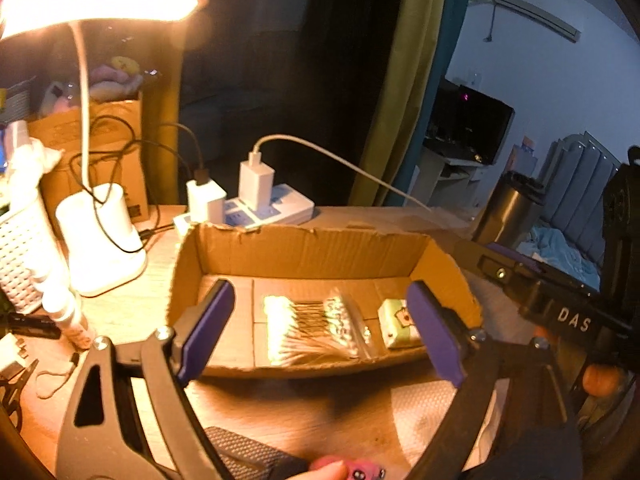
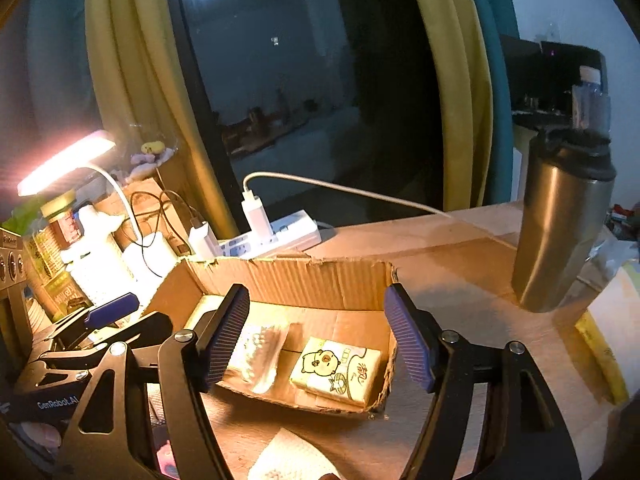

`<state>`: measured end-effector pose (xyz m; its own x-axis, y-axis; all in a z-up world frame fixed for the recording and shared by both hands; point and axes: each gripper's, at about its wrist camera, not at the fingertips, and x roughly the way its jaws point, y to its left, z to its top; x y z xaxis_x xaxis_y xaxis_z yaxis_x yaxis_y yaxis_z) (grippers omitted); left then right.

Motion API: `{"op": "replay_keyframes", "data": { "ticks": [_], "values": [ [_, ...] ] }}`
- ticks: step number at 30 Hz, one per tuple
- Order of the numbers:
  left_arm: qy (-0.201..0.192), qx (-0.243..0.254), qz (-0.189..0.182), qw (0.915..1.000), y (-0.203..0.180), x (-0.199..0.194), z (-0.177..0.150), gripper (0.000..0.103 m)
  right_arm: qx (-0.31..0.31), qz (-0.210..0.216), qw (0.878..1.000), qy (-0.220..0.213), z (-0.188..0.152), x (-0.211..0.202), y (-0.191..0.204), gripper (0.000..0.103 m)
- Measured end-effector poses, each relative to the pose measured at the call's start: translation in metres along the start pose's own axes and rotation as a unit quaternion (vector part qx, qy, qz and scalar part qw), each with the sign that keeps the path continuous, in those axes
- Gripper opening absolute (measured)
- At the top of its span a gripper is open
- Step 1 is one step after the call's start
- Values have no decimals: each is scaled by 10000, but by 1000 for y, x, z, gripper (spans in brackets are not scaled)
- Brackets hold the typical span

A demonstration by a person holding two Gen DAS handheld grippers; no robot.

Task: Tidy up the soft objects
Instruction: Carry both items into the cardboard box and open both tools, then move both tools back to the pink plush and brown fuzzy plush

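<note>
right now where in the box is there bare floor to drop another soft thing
Bare floor at the cardboard box's left end, left of the cotton swab bag, and along the back wall. The right end is crowded by the tissue pack. Outside, the desk between box and metal flask is free.

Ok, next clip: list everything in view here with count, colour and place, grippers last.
cardboard box: one, brown, open-topped, desk centre
bag of cotton swabs: one, clear with white tips, inside box, lamp side
tissue pack: one, yellow-white with cartoon, inside box, tumbler side
power strip: one, white, behind box, two white chargers plugged in
desk lamp: one, white, lit, beside box
steel tumbler: one, silver with dark lid, on desk, apart from box
paper towel: one, white, on desk in front of box
plush toys: several, pastel, in brown carton behind lamp
left gripper: one, black with purple pads, open, empty, before box
right gripper: one, same colours, open, empty, before box
</note>
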<state>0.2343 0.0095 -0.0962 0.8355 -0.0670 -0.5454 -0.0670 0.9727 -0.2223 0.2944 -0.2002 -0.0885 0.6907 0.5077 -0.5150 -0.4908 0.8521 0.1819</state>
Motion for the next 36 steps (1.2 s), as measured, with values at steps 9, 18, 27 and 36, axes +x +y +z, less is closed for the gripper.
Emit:
{"op": "replay_keyframes", "data": {
  "ticks": [9, 18, 27, 36],
  "values": [
    [-107, 28, 46, 9999, 6, -33, -2, 89, -164, -118, 9997, -155, -1, -30, 21, 73],
    [-248, 116, 3, 9996, 6, -62, -9, 89, -363, -227, 9988, -217, -12, -58, 42, 73],
    [-251, 98, -49, 9996, 7, -80, -23, 89, -569, -354, 9976, -150, -36, -84, 57, 73],
    [-180, 183, -129, 9996, 5, -99, -44, 89, -629, -516, 9967, 3, -71, -107, 63, 73]
  ]
}}
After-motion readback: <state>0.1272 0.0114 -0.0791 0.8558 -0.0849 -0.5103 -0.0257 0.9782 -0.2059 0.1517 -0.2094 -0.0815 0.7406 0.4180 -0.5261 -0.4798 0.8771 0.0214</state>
